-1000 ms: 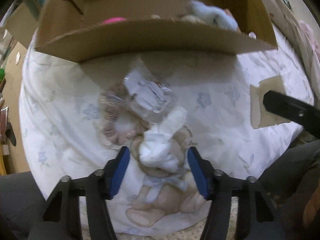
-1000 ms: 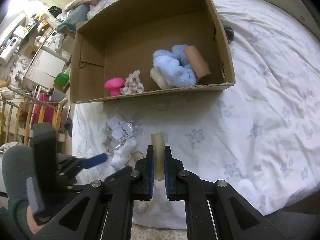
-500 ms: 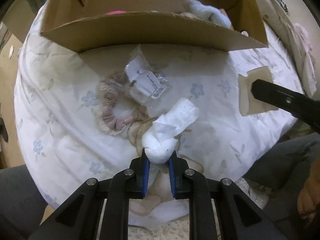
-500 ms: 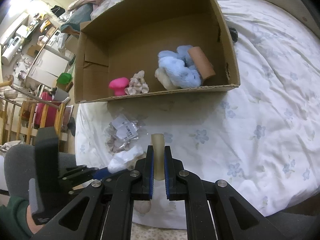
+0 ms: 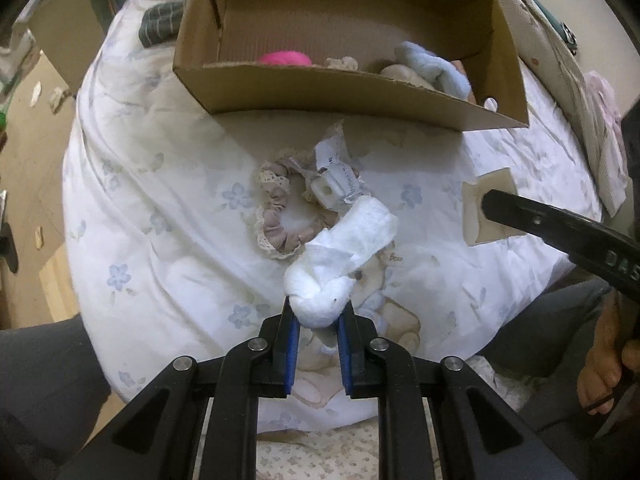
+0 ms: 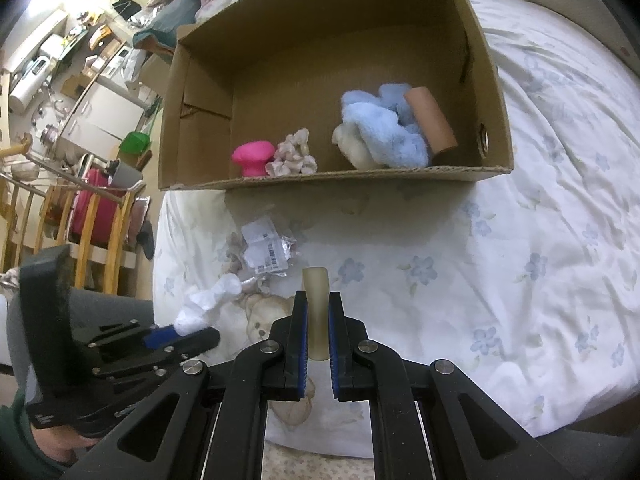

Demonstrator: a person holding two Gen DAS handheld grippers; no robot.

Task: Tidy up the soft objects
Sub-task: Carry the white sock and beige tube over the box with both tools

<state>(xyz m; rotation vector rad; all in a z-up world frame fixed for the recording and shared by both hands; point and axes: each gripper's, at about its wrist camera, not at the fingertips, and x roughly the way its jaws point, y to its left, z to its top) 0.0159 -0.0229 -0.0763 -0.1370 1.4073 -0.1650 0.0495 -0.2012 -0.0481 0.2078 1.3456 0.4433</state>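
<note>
My left gripper (image 5: 317, 316) is shut on a knotted white sock (image 5: 344, 252) and holds it above the bed; the sock also shows in the right wrist view (image 6: 208, 304). My right gripper (image 6: 318, 320) is shut on a flat beige sponge piece (image 6: 316, 304), seen edge-on; it shows flat in the left wrist view (image 5: 486, 210). A lace-edged scrunchie (image 5: 276, 220) with a crinkled plastic packet (image 5: 336, 172) lies on the bed below the cardboard box (image 6: 400, 174). The box holds a pink piece (image 6: 254, 156), a blue fluffy cloth (image 6: 384, 132) and a brown roll (image 6: 430, 118).
The bed has a white flowered sheet (image 6: 540, 240) with a bear print. A dark rolled item (image 5: 160, 26) lies left of the box. Wooden railing and a pink case (image 6: 86, 204) stand off the bed's left side. My legs are at the front edge.
My left gripper closed on the white sock and lifted it, pulling back from the box. My right gripper kept its hold on the beige piece and barely moved.
</note>
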